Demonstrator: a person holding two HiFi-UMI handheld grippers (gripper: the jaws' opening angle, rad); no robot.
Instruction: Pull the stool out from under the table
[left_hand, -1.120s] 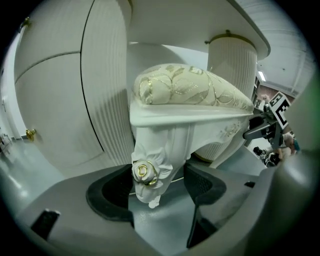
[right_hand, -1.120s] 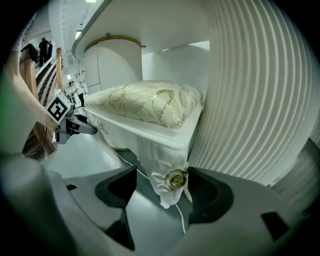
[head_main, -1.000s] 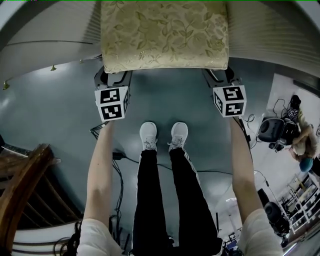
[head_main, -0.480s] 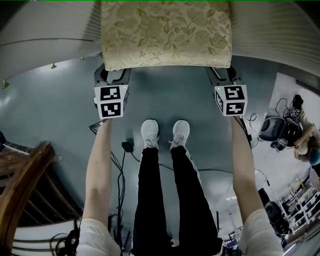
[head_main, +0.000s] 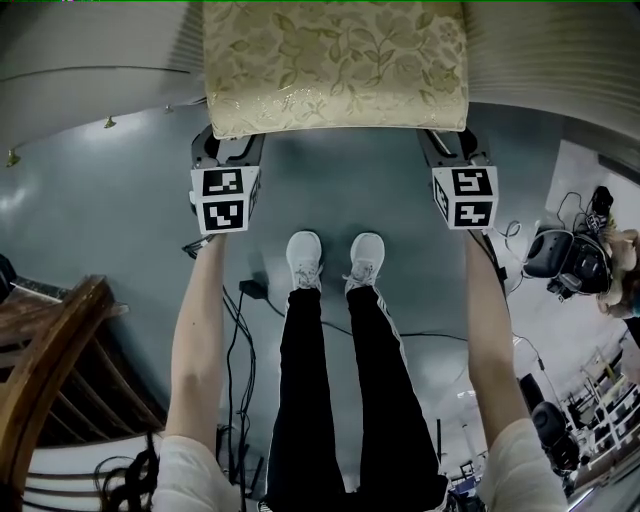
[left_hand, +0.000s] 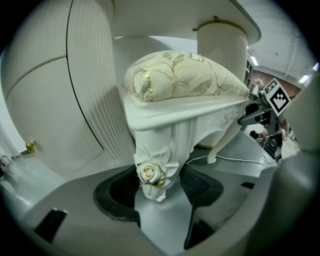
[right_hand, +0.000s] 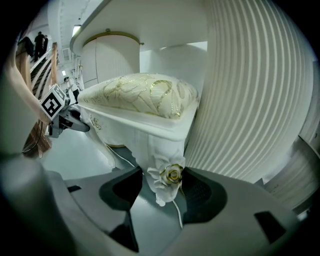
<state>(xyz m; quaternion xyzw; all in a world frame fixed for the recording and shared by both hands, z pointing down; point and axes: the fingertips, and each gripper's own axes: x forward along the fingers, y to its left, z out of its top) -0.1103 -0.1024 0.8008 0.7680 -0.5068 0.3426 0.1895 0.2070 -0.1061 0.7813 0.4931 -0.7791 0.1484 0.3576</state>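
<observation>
The stool has a gold-leaf patterned cushion and white carved legs, and it stands half under the white ribbed table. My left gripper is at its front left corner. In the left gripper view the jaws are closing, with the rose-carved leg top between the pads and touching them. My right gripper is at the front right corner. There the pads hold the other rose-carved leg top on both sides.
The person's white shoes stand on the grey floor just behind the stool. A cable with a plug lies to their left. A wooden chair is at lower left, and equipment is at right. Ribbed table panels flank the stool.
Both grippers stay at the stool's front corners and sit slightly higher in the head view. The shoes have shifted up a little, and a plug on the floor has come into view.
</observation>
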